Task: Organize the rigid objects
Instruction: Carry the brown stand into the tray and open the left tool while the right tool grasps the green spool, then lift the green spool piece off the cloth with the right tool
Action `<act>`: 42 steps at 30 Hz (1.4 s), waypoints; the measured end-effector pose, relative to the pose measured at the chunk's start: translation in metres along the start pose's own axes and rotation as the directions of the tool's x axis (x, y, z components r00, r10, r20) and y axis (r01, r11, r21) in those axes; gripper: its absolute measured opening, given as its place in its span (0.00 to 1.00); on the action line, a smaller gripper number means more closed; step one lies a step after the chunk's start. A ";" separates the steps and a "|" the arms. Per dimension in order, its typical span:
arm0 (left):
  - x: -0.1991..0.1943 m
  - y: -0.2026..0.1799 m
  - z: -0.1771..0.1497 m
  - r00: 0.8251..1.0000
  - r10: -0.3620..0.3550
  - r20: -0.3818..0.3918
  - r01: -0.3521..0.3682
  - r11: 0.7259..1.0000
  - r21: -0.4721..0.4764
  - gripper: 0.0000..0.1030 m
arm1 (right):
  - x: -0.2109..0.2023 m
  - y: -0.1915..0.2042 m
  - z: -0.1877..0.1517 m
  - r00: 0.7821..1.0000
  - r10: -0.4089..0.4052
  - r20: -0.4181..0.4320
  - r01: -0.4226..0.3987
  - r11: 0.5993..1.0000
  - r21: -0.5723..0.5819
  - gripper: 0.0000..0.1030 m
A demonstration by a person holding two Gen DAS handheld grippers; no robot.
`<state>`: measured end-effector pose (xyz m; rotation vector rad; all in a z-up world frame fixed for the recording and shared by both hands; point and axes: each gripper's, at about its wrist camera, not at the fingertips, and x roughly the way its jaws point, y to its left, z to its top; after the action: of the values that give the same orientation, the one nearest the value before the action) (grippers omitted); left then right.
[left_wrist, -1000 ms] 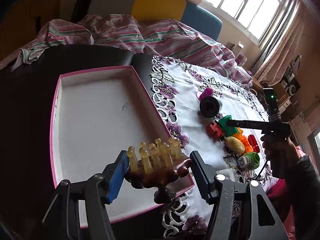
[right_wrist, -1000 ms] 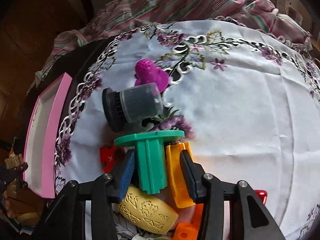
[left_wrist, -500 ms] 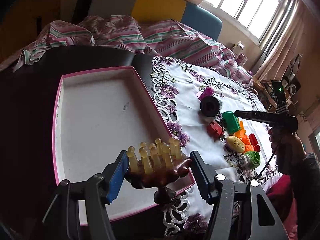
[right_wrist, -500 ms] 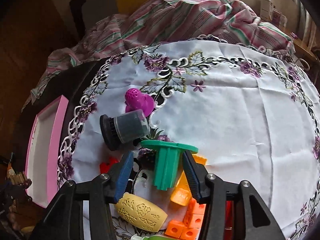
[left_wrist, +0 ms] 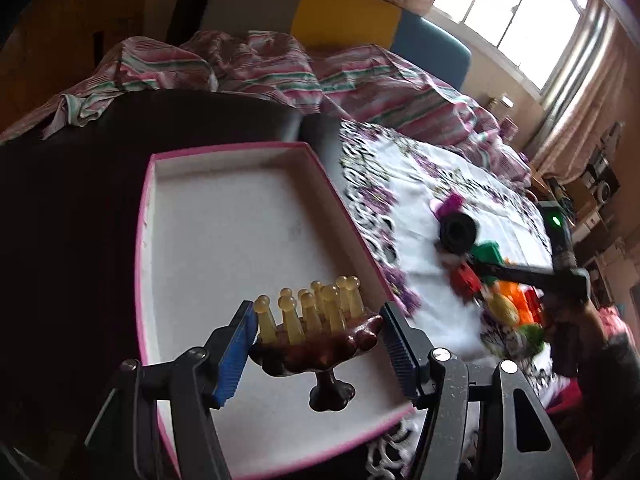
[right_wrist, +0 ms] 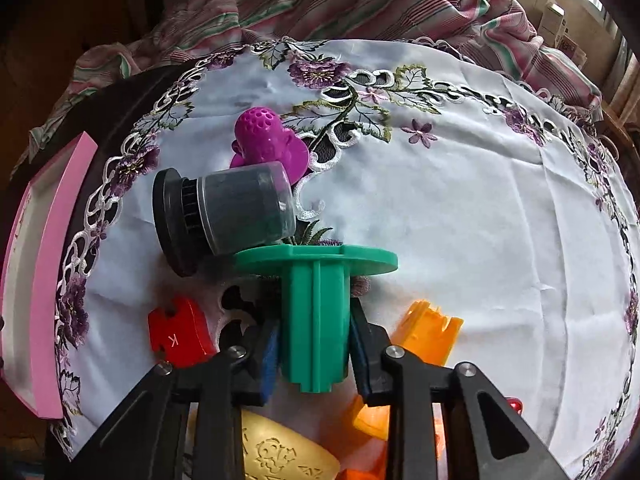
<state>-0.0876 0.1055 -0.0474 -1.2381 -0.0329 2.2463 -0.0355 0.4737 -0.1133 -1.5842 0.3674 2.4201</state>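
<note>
My left gripper (left_wrist: 318, 332) is shut on a brown wooden stand (left_wrist: 320, 348) topped with several yellowish pegs, held just over the near end of the pink-rimmed white box (left_wrist: 240, 232). In the right wrist view my right gripper (right_wrist: 314, 324) has its jaws closing on the stem of a green flanged spool (right_wrist: 316, 304), both blue pads against its sides. The spool stands among toys on the embroidered white cloth (right_wrist: 460, 220). The left wrist view shows the right gripper (left_wrist: 520, 272) low over that pile, held by a person's hand.
A grey jar with a black lid (right_wrist: 240, 212) lies against the spool's flange, with a purple dotted piece (right_wrist: 268, 140) behind it. Red puzzle piece (right_wrist: 180, 336), orange block (right_wrist: 428, 332) and yellow embossed oval (right_wrist: 280, 452) crowd my right fingers. The pink box's wall (right_wrist: 48, 280) stands left.
My right gripper's jaws closed in on the green spool's stem and the gripper dropped back toward the pile. My left gripper carried the pegged stand a little further over the box.
</note>
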 end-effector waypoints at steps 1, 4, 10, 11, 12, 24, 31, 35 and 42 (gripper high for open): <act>0.004 0.006 0.006 1.000 0.009 0.002 -0.009 1.000 -0.014 0.61 | 0.000 -0.001 0.000 1.000 0.004 0.000 -0.004 1.000 0.000 0.29; 0.022 0.022 0.028 0.997 0.070 0.015 -0.070 0.997 -0.011 0.61 | 0.000 0.001 -0.003 1.000 -0.003 0.005 0.003 1.000 -0.004 0.29; 0.056 0.048 0.062 0.987 0.158 0.007 -0.158 0.987 -0.018 0.61 | -0.001 0.005 -0.001 1.000 -0.018 0.008 0.018 1.000 -0.025 0.29; 0.061 0.052 0.068 0.986 0.168 0.003 -0.168 0.986 -0.020 0.61 | -0.001 0.006 -0.001 1.000 -0.022 0.009 0.022 0.999 -0.032 0.29; 0.068 0.058 0.073 0.983 0.186 -0.005 -0.186 0.982 -0.028 0.61 | -0.001 0.007 -0.001 1.000 -0.025 0.009 0.025 0.999 -0.037 0.29; 0.054 0.069 0.073 0.967 0.253 0.035 -0.251 0.967 -0.039 0.75 | -0.001 0.009 -0.001 0.999 -0.041 0.018 0.042 0.996 -0.073 0.29; 0.005 0.051 0.029 0.963 0.255 0.084 -0.251 0.966 -0.057 0.75 | -0.002 0.009 -0.002 0.999 -0.048 0.022 0.050 0.996 -0.074 0.29; -0.010 0.034 0.001 0.959 0.270 0.081 -0.268 0.963 -0.044 0.75 | -0.002 0.011 -0.001 0.998 -0.064 0.027 0.066 0.995 -0.078 0.29; -0.035 0.007 -0.022 0.949 0.292 0.123 -0.293 0.956 -0.005 0.75 | -0.005 0.017 -0.003 0.994 -0.098 0.047 0.103 0.989 -0.108 0.29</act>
<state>-0.0591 0.0776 -0.0353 -1.1585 0.1275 2.5715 -0.0368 0.4565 -0.1088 -1.5536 0.1447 2.4298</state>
